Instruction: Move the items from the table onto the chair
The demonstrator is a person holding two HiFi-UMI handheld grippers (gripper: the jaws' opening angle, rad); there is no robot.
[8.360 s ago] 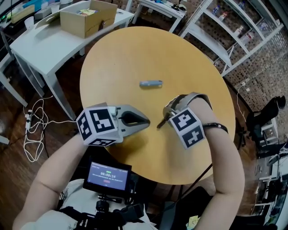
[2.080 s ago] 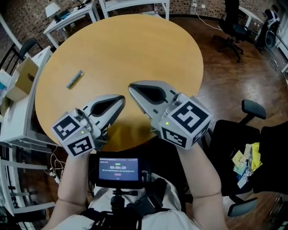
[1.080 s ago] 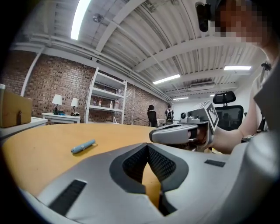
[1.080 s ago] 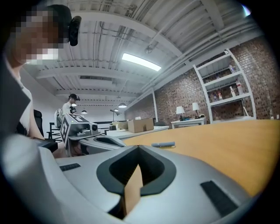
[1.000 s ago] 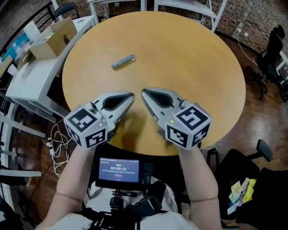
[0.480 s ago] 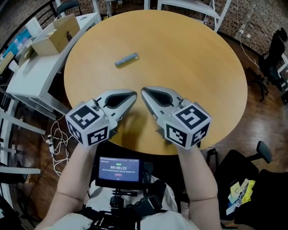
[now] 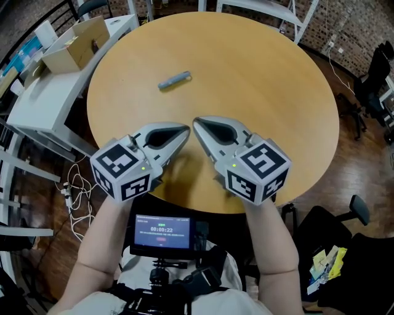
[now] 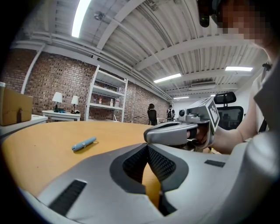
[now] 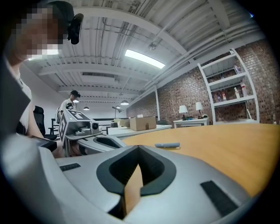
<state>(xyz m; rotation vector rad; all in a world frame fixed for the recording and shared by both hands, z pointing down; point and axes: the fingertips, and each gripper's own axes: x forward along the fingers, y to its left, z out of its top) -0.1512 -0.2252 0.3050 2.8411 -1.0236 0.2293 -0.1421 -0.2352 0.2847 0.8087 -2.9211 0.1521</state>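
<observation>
- At the far left of the head view, a brown cardboard box point(image 7: 77, 43) sits open on a white rectangular side table point(image 7: 49, 101). A tangle of white cables point(image 7: 74, 187) lies on the dark wooden floor below it.
- The left gripper point(image 7: 183, 130), grey with a black-and-white marker cube at its rear, hovers over the near edge of the round light-wood table point(image 7: 258, 74). In the left gripper view its two tips meet, leaving only the oval gap behind them. The claw is closed and holds nothing.
- The slim blue-grey pen-shaped item point(image 7: 175, 80) lies flat on the tabletop, on the far left part. It is well apart from both claws, beyond the left one's tip. Both gripper views show it lying alone on the bare wood.
- A small black screen point(image 7: 162, 232) with a lit blue display hangs at the person's chest, low between the two forearms.
- The right gripper point(image 7: 197, 122) points inward toward the left one, and the two tips lie near each other without touching. In the right gripper view its jaws are pressed together at the tip, closed and empty.
- White metal shelving point(image 7: 271, 12) stands beyond the table's far edge.
- At the lower right, off the table, stands a black office chair point(image 7: 369, 258). Yellow and pale small items point(image 7: 325, 266) lie on its seat; what they are cannot be made out.
</observation>
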